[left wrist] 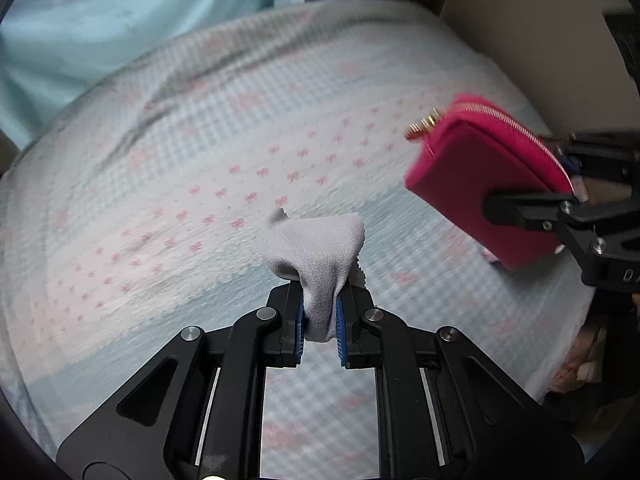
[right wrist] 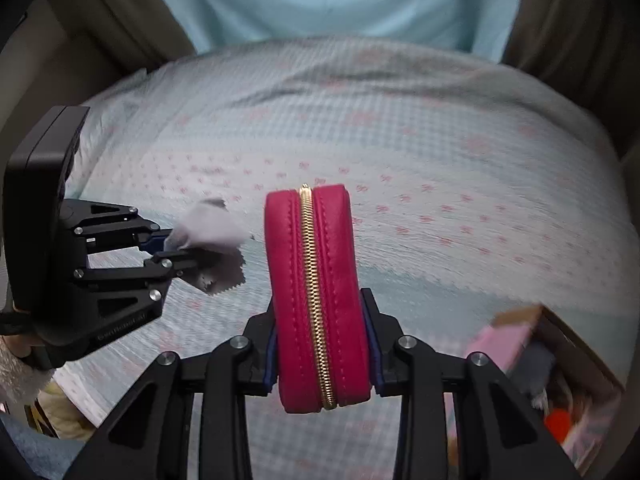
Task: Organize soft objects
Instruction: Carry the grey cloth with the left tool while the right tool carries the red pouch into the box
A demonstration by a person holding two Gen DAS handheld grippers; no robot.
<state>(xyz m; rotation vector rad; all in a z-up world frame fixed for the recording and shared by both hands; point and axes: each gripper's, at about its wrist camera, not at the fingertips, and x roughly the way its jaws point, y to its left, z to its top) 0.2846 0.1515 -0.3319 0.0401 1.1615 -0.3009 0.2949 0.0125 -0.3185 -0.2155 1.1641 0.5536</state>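
My left gripper is shut on a small grey cloth and holds it above the bed. It also shows in the right wrist view, with the cloth hanging from its tips. My right gripper is shut on a magenta zip pouch, zipper edge facing up. In the left wrist view the pouch is held at the right by the right gripper, above the bed.
The bed carries a pale blue and white cover with pink bows. A light blue pillow or sheet lies at the far end. A cardboard box with pink, grey and red items stands at the lower right. Beige walls flank the bed.
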